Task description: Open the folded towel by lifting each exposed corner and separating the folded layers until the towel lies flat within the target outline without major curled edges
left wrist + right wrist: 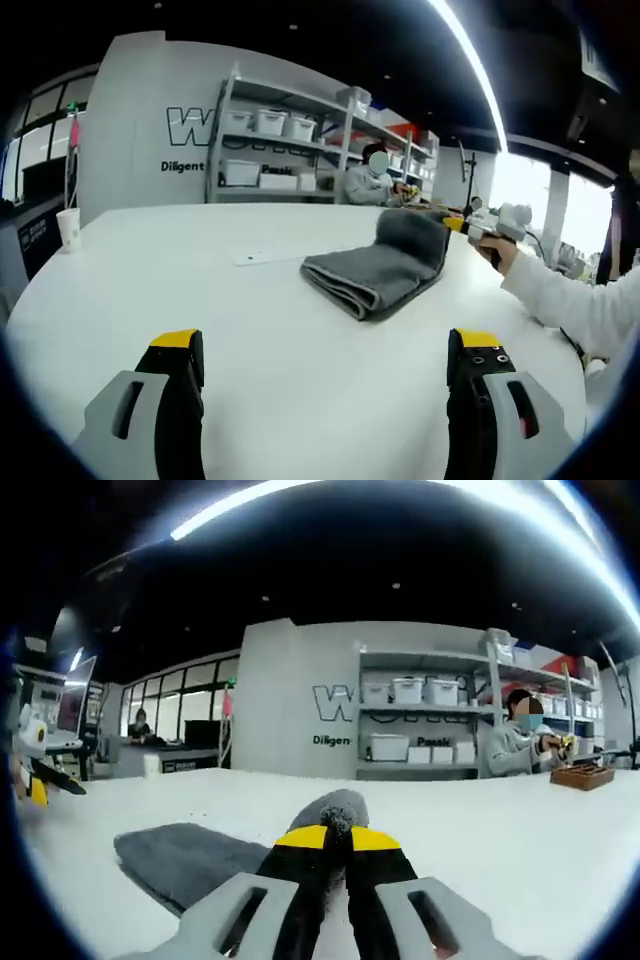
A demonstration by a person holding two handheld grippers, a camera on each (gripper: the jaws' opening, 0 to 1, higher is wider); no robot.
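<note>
A grey folded towel [375,272] lies on the white table [200,300], right of centre in the left gripper view. Its far corner [412,232] is raised into a hump. My left gripper [326,342] hovers open and empty, short of the towel, jaws wide apart. The right gripper [482,232], held by a hand in a white sleeve [570,300], reaches in from the right to that raised corner. In the right gripper view, my right gripper [337,837] is shut on the lifted towel fold [338,807]. The rest of the towel [185,862] lies flat to the left.
A paper cup [68,228] stands near the table's far left edge. A small white slip [262,256] lies beside the towel. Shelves with white bins [270,150] and a seated person [372,182] are behind the table. A wooden tray [582,775] sits at far right.
</note>
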